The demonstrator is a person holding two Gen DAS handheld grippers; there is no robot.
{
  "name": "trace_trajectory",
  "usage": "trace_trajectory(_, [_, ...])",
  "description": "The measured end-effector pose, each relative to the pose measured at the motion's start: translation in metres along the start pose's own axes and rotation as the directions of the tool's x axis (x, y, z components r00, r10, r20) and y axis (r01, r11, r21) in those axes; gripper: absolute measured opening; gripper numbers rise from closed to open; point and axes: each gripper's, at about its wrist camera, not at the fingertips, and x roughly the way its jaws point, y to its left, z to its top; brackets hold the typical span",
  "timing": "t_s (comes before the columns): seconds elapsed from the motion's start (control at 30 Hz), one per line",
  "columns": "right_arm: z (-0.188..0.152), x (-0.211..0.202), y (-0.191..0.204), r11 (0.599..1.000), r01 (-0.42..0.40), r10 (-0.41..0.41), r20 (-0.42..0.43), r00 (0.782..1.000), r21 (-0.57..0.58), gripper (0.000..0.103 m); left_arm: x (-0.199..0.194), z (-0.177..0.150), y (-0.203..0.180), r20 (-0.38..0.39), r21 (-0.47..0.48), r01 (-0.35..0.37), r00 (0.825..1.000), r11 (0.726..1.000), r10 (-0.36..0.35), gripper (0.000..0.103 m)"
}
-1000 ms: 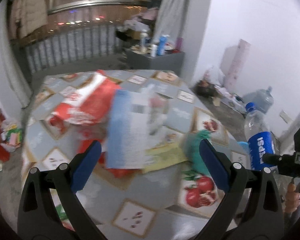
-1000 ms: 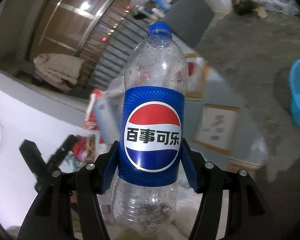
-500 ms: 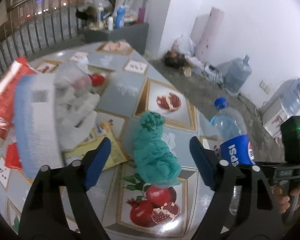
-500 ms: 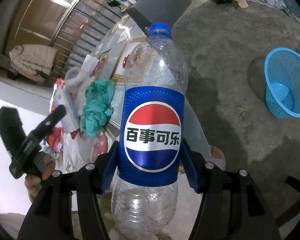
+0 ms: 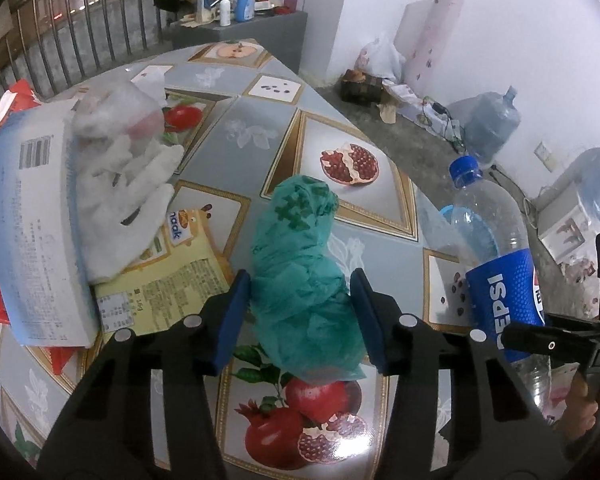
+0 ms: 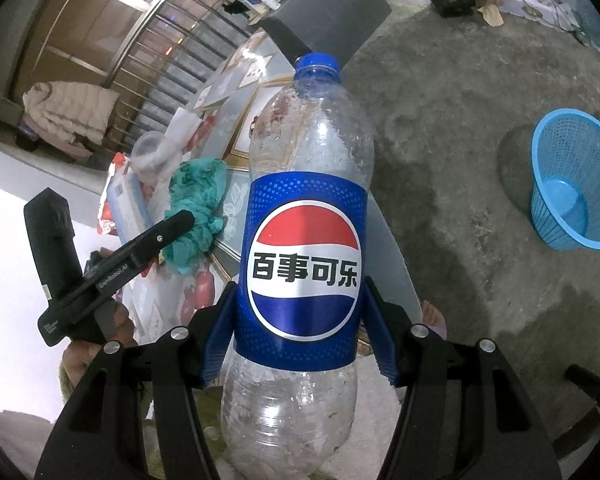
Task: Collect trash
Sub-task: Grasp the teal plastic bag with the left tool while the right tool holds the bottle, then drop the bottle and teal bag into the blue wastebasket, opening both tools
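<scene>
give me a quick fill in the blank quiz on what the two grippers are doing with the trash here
1. The right gripper is shut on an empty ____ bottle with a blue cap.
2. The left gripper has its fingers on either side of a crumpled ____ bag on the table.
3. On the floor stands an empty basket coloured ____.
4. Under the white tissue wad lies a ____ snack packet.

Missing words: Pepsi; green; blue; yellow

"PEPSI", "百事可乐" on bottle (image 6: 300, 248) label
</scene>
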Motion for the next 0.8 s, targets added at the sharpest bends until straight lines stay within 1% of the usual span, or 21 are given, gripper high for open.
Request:
trace_trajectory(0.17, [-0.003,-0.003,-0.003,1.0,-0.007,0.007,0.012,1.0,0.012,0.058,-0.01,0.0,0.002,0.029,-0.014,0.002,1.0,1.0,-0.002,0.047])
trace_trajectory(0.33, [-0.006,-0.01,-0.006,0.999,-0.025,0.024,0.031,0.999,0.028,0.058,-0.024,0.002,-0.001,0.066,-0.008,0.004,0.998,1.0,-0.003,0.047])
trace_trajectory(0.47, [-0.007,-0.02,-0.01,0.998,-0.047,0.044,0.06,0.997,0.048,0.058,-0.035,0.006,-0.004,0.093,-0.004,0.022,0.995,1.0,-0.021,0.047])
trace_trajectory(0.53, [-0.008,-0.028,-0.014,0.995,-0.066,0.059,0.091,0.994,0.069,0.058,-0.04,0.009,-0.009,0.105,0.006,0.036,0.994,0.999,-0.037,0.047])
trace_trajectory(0.63, [-0.009,-0.047,-0.025,0.99,-0.086,0.068,0.155,0.986,0.111,0.058,-0.046,0.017,-0.021,0.119,0.039,0.07,0.99,0.997,-0.075,0.047])
trace_trajectory(0.73, [-0.013,-0.07,-0.047,0.978,-0.101,0.058,0.229,0.972,0.182,0.058,-0.047,0.034,-0.043,0.112,0.084,0.148,0.981,0.986,-0.156,0.047])
trace_trajectory(0.8, [-0.015,-0.085,-0.072,0.956,-0.137,0.062,0.278,0.959,0.259,0.058,-0.044,0.045,-0.062,0.09,0.126,0.201,0.973,0.971,-0.213,0.047])
